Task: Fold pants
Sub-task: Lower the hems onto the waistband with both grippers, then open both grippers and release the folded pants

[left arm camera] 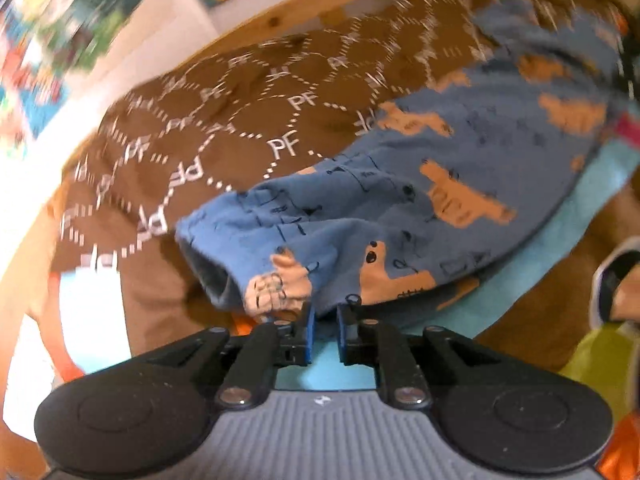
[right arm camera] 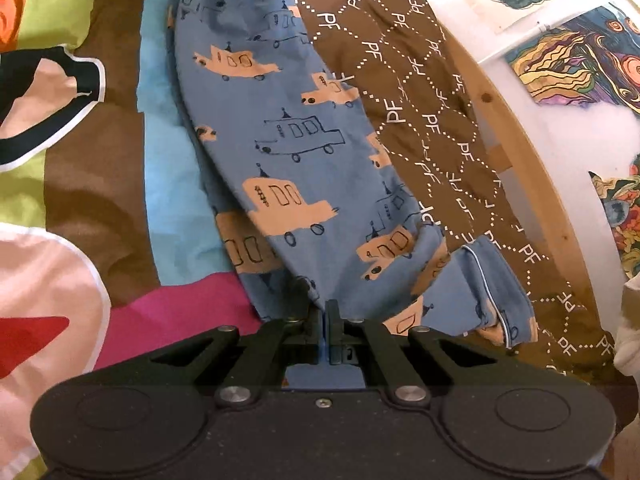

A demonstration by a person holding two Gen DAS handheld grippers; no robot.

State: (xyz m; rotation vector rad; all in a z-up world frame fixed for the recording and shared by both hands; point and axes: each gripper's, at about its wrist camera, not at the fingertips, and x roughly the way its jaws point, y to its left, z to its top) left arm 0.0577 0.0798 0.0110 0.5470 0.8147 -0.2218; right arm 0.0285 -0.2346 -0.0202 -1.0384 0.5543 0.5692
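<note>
**A:** Surface and room?

**B:** A bed. Top layer under the work is a brown blanket [right arm camera: 436, 92] printed with white dashed hexagons and "PF" letters. Beside it lies a multicolour cover [right arm camera: 72, 168] with brown, light blue, lime, pink, magenta and orange patches. A pale wooden bed rail [right arm camera: 532, 184] runs along the far edge of the blanket. Behind it is a white wall [right arm camera: 568, 136] with colourful drawings [right arm camera: 576, 56] stuck on. The left wrist view is motion-blurred towards the edges; same blanket [left arm camera: 224, 128] and rail [left arm camera: 320, 4] are readable.

**A:** Pants?

**B:** Blue pants [right arm camera: 288, 140] with orange and outlined vehicle prints. They lie lengthwise, partly on the brown blanket, partly on the light blue patch of the cover. In the left view the pants [left arm camera: 400, 184] stretch away from the camera, with an open leg cuff [left arm camera: 216, 276] at the near left.

**A:** Right gripper?

**B:** Right gripper [right arm camera: 326, 320] has its jaws pressed together, pinching the near edge of the pants. A cuff with white piping [right arm camera: 496, 288] lies just to the right of it.

**A:** Left?

**B:** Left gripper [left arm camera: 325, 320] has a narrow gap between its blue pads [left arm camera: 307, 332]. The near hem of the pants sits right at the tips. Cannot tell whether cloth is actually pinched or just resting there.
</note>
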